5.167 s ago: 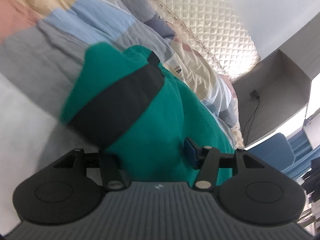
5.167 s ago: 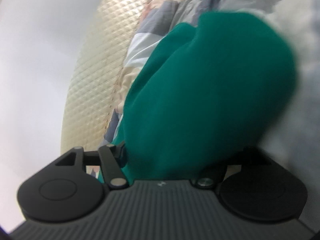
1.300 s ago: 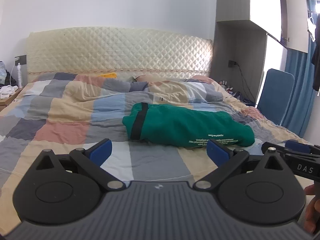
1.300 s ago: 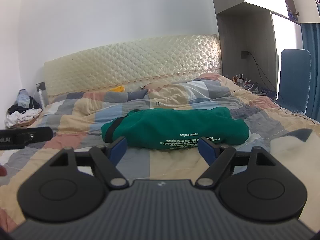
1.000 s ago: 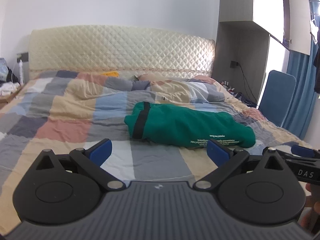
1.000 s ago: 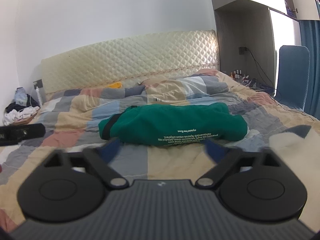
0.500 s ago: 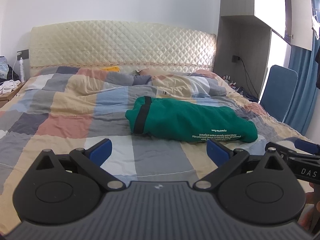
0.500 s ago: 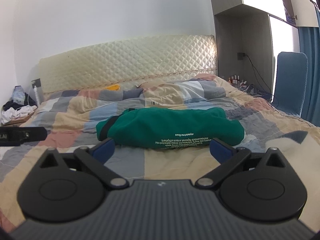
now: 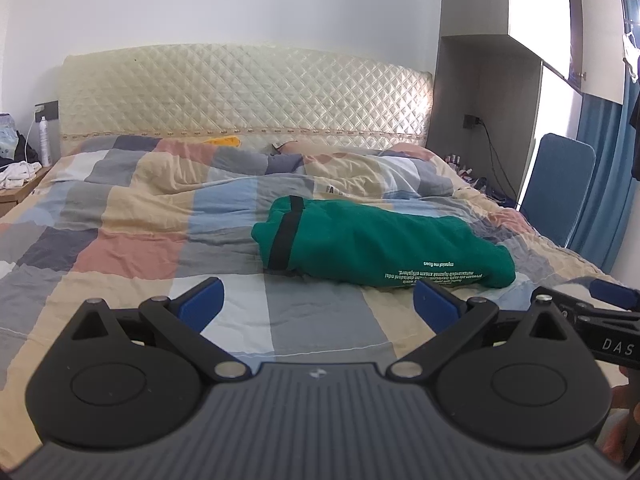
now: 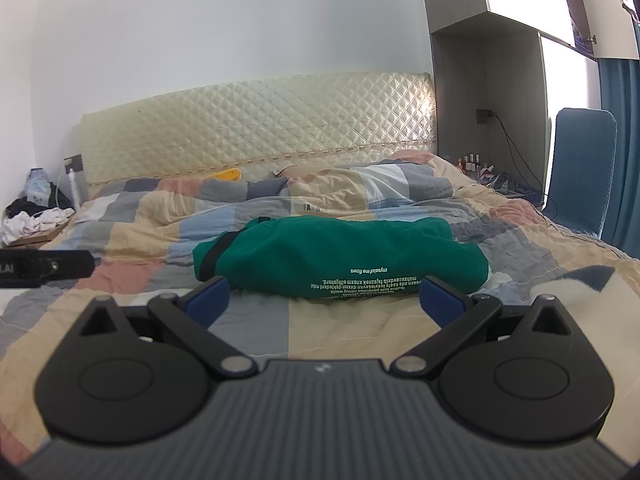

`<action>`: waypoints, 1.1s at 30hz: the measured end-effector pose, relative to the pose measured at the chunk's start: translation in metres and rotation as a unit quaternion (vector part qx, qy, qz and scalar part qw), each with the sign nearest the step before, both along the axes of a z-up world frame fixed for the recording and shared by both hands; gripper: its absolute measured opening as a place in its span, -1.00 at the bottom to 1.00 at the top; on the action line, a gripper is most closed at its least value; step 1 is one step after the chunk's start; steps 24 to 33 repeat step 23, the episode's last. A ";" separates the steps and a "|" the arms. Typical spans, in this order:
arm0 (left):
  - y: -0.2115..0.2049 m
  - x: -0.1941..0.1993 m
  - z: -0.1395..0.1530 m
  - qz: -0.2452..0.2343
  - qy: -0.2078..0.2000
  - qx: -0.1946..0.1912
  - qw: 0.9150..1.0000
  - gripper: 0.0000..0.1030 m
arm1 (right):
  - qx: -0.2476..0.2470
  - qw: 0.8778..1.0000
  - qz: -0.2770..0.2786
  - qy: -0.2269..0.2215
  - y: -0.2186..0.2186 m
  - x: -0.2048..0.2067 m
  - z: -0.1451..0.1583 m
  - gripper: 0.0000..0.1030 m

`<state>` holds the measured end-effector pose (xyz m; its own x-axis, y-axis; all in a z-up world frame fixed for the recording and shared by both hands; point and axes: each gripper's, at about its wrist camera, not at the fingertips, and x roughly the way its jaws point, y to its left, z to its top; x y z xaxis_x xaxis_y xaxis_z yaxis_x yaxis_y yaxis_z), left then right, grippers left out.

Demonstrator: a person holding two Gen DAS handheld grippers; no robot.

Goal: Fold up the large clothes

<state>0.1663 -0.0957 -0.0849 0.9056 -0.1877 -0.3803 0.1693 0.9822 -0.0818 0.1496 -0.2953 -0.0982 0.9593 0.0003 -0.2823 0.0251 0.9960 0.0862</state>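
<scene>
Green garment [image 9: 380,248] is lying bunched on the patchwork quilt [image 9: 132,216], its long axis running across the view from 9 to 3 o'clock — black band at the left end, white lettering at the right. It is sitting at 12 o'clock from both claws, well apart from each. The left gripper [image 9: 318,304] and right gripper [image 10: 324,300] are both gaping wide, holding nothing; which is nearer is probably too close to call.
</scene>
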 end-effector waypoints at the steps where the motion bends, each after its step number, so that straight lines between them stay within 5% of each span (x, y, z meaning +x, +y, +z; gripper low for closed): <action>1: -0.002 -0.001 0.000 0.000 0.000 0.001 1.000 0.99 | 0.000 1.000 0.000 0.000 0.000 0.000 0.000 1.00; 33: 0.000 -0.001 -0.001 0.004 -0.001 0.007 1.000 1.00 | -0.002 1.000 -0.003 -0.002 0.000 -0.002 0.000 1.00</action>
